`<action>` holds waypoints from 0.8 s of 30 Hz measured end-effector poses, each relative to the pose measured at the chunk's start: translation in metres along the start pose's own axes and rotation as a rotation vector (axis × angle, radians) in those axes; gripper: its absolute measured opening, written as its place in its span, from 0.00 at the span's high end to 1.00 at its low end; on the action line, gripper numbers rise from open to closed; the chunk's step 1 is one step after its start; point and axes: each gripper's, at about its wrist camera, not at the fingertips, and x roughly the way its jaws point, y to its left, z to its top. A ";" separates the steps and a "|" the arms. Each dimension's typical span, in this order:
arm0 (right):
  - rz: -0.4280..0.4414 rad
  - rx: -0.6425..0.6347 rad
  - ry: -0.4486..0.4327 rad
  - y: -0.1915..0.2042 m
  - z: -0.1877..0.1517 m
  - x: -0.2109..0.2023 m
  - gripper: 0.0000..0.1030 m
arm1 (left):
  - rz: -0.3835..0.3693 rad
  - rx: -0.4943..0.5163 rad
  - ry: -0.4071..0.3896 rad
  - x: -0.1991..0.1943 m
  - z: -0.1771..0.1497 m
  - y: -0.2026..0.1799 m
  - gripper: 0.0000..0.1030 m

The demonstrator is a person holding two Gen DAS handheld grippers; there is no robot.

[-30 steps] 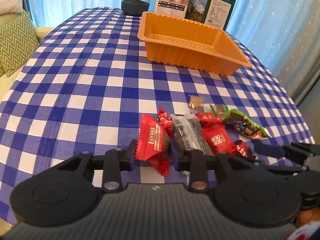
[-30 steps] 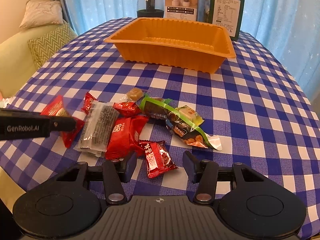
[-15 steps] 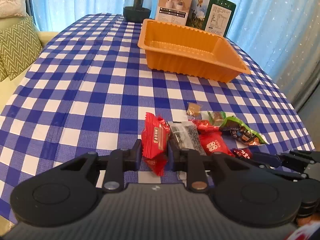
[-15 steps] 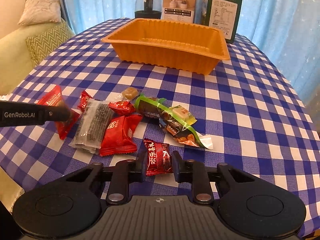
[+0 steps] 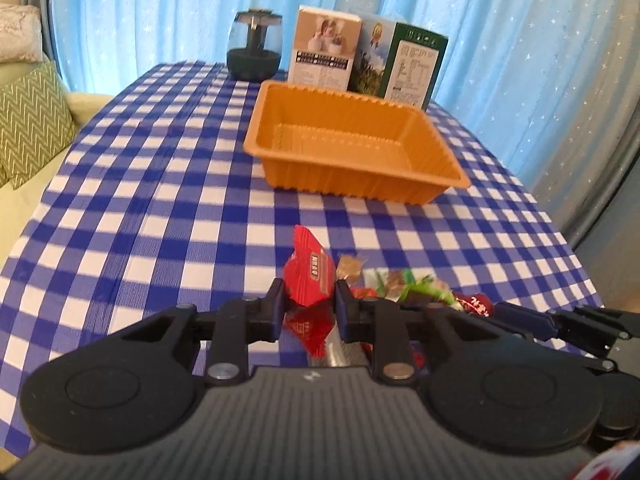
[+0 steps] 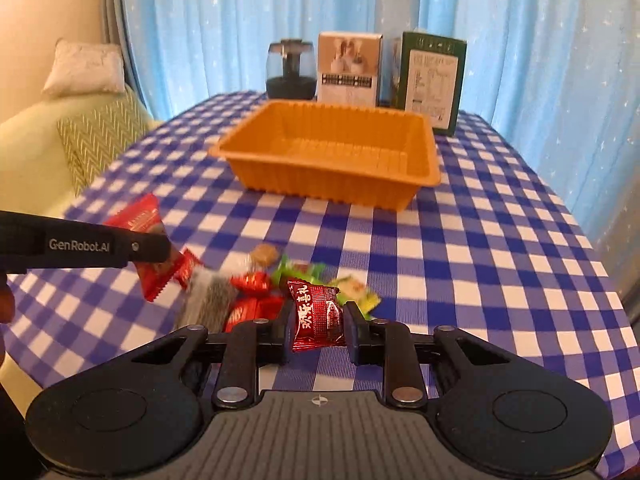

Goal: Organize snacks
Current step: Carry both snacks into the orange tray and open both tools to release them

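My left gripper (image 5: 309,306) is shut on a red snack packet (image 5: 310,270) and holds it above the table; the packet also shows in the right wrist view (image 6: 138,220). My right gripper (image 6: 316,330) is shut on a dark red foil candy (image 6: 318,316), lifted above the snack pile (image 6: 256,284). The orange tray (image 6: 332,184) stands empty at the table's far middle, ahead of both grippers; it also shows in the left wrist view (image 5: 352,182). The remaining snacks lie on the blue checked cloth (image 6: 480,280) just below the grippers.
A dark glass jar (image 6: 290,70), a white box (image 6: 348,68) and a green box (image 6: 432,80) stand behind the tray. A green sofa with cushions (image 6: 96,132) is off the table's left edge. Blue curtains hang behind.
Both grippers have risen from the table with their snacks. The right gripper closed on the foil candy and lifted it; the left lifted the red packet clear of the pile.
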 end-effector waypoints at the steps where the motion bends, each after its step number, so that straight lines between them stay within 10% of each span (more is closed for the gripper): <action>1: -0.001 0.002 -0.006 -0.001 0.002 -0.001 0.75 | 0.000 0.000 -0.005 0.000 0.003 -0.001 0.78; 24: -0.068 0.067 -0.160 -0.069 0.127 0.081 0.75 | -0.013 -0.072 -0.172 0.088 0.133 0.001 0.78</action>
